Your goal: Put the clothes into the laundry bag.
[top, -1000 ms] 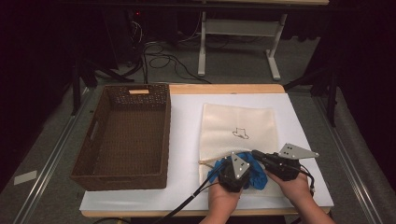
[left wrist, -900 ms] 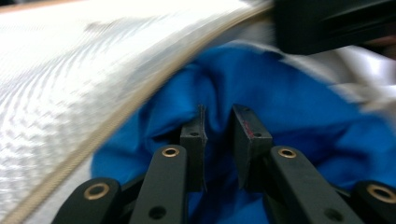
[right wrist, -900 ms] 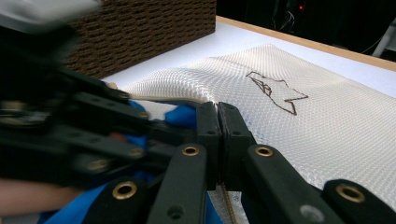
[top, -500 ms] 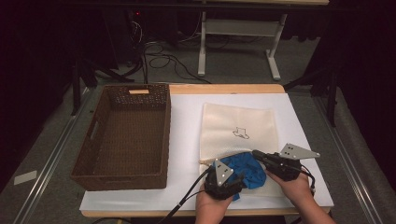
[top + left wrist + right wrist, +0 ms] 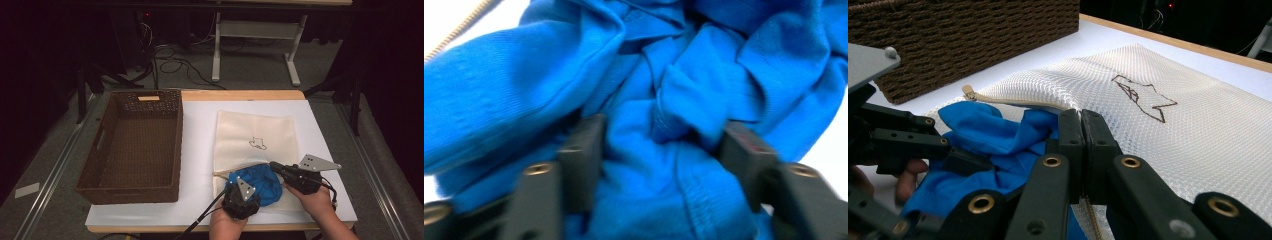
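Note:
A cream mesh bag (image 5: 255, 130) with a small dark print lies flat on the white table. A bunched blue cloth (image 5: 260, 181) sits at the bag's near, zippered mouth. My left gripper (image 5: 246, 186) points into the cloth from the near side. In the left gripper view its jaws (image 5: 659, 145) have just been closing, with a loose bunch of blue cloth (image 5: 664, 100) between them. My right gripper (image 5: 273, 164) is shut on the bag's mouth edge. The right gripper view shows those jaws (image 5: 1081, 125) pinched together on the mesh bag (image 5: 1158, 135), beside the blue cloth (image 5: 983, 135).
A dark brown wicker basket (image 5: 177, 145) stands on the left half of the table, and its wall (image 5: 948, 40) shows in the right gripper view. Cables and a white table frame (image 5: 250, 45) lie on the floor beyond the far edge.
My left gripper has let go and drawn back toward the near edge and slightly left. More of the blue cloth shows now. The right gripper has stayed put on the bag edge.

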